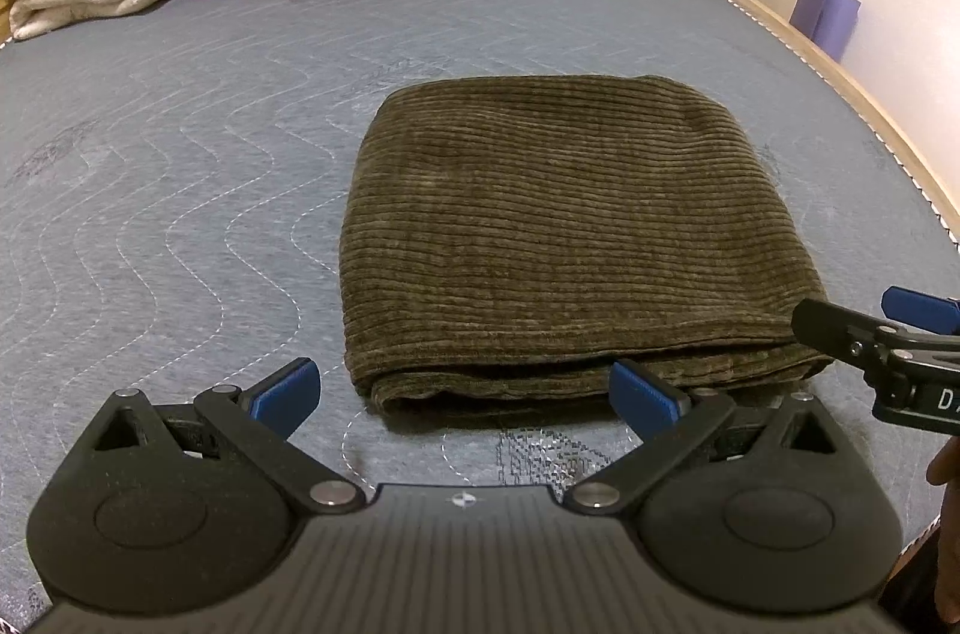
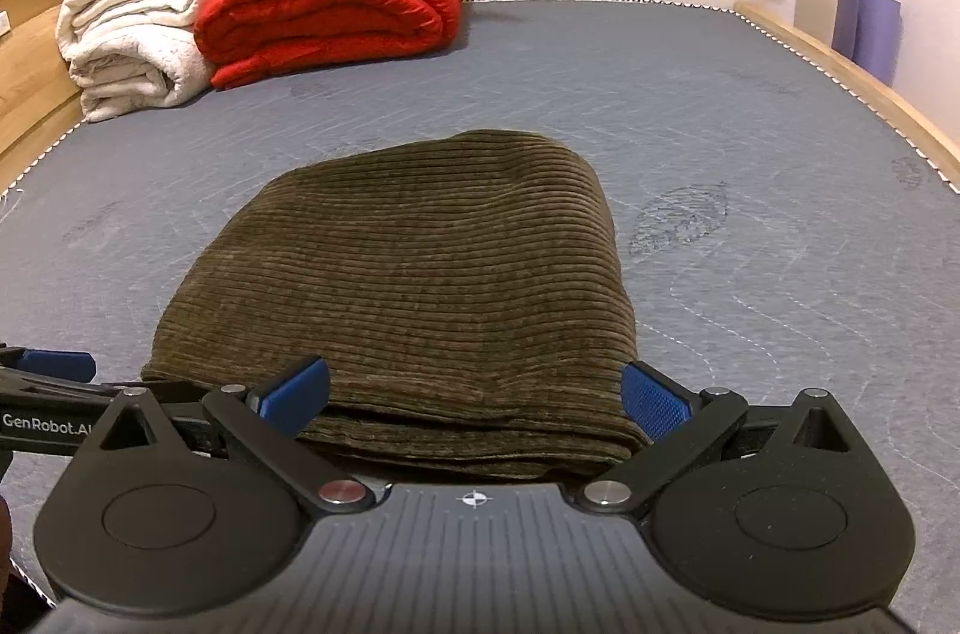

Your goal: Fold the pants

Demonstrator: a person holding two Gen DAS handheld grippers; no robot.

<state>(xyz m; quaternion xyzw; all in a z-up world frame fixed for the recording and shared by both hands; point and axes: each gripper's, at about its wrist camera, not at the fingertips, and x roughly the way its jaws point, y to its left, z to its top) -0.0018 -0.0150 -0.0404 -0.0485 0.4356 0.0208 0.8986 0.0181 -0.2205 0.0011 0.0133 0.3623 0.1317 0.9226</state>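
My left gripper and right gripper gape wide, empty, just before the pants. I'd lift both straight off, leaving the fold undisturbed.

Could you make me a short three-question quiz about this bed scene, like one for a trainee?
1. True or false: the pants lie folded in a flat stack on the mattress.
2. The quilt at the far end is: A blue, B red, C green?
3. Fill in: the left gripper and the right gripper both have their jaws ____.

Key: 1 true. 2 B. 3 open; each gripper's blue pads stand wide apart near the pants' near edge, gripping nothing.
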